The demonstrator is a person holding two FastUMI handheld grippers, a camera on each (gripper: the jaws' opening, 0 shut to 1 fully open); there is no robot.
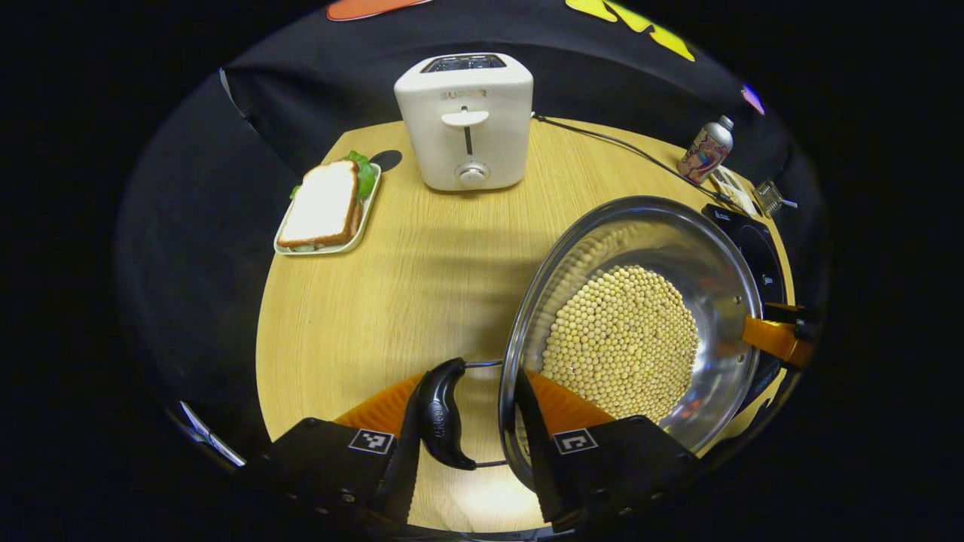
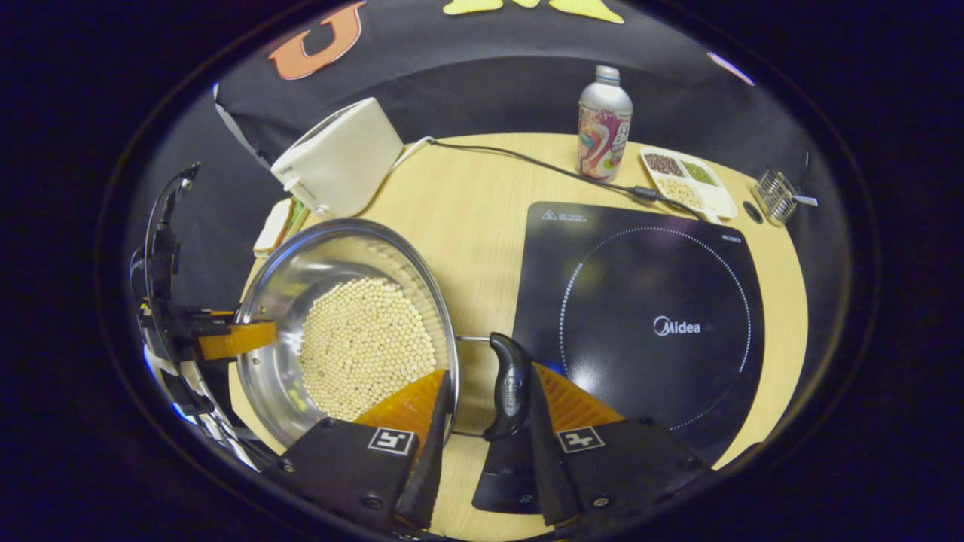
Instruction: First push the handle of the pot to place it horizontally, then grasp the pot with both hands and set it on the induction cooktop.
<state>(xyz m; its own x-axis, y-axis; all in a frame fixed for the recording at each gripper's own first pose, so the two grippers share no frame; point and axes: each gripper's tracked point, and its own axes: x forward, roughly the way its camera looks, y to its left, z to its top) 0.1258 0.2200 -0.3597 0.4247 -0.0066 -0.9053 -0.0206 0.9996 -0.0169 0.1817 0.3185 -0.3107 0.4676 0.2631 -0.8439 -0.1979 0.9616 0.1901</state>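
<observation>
Steel pot (image 1: 633,324) of beans, just left of the induction cooktop (image 2: 640,316) on the bench (image 1: 422,278). Left tongs (image 1: 467,421) and right tongs (image 2: 482,406) each straddle a side handle, apparently clenched, so both rims share the load.

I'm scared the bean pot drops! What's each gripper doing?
Left gripper: around a black pot handle; grip cannot be told.
Right gripper: around the other black pot handle; grip cannot be told.

Bright, sharp ctr; fisheye-warped edges
</observation>
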